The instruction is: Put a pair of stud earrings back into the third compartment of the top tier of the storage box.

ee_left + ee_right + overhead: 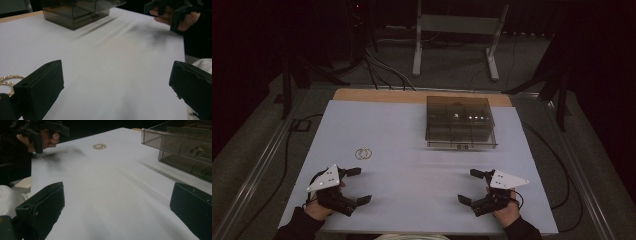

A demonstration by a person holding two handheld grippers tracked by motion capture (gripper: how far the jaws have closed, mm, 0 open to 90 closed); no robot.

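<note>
A white table [412, 190] bears gold rings [363, 154] at left and a smoky clear box [459, 122] farther back.

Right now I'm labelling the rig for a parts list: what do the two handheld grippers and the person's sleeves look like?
Both the left gripper and the right gripper are black, with two blocky jaws and a pale grey three-cornered plate on top bearing small dots. Thin black cables trail from them. The sleeves are dark.
</note>
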